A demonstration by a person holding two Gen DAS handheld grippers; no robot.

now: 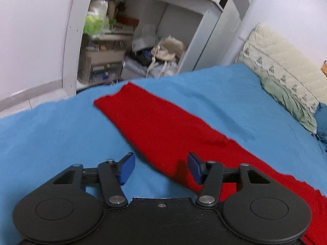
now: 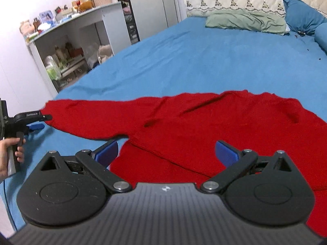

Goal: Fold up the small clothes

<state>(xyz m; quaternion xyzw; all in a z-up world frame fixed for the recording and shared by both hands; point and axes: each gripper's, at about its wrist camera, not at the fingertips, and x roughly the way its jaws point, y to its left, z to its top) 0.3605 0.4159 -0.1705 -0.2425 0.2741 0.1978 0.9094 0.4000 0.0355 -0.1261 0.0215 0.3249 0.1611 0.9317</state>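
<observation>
From my left wrist view, the left claw [image 1: 161, 168] hangs released over the blue bed [image 1: 51, 134], pads apart with nothing between them; its right pad sits above the edge of the red sweater's sleeve [image 1: 155, 126], which runs flat and diagonal toward the shelf unit [image 1: 130, 40]. I read that stretch as deliberate: a sleeve laid out straight is easier to fold inward. From my right wrist view, the right claw [image 2: 166, 153] is likewise released and empty, poised over the red sweater [image 2: 214, 130], whose body lies spread on the bed with the sleeve reaching left. The left claw [image 2: 39, 122] shows at the sleeve's cuff, gripped by a hand [image 2: 9, 155] on its handle; whether it touches the cuff I cannot tell. Having one claw at the cuff and one over the body suits folding the sleeve across, I judge. A green pillow [image 2: 245, 22] lies well apart at the headboard.
</observation>
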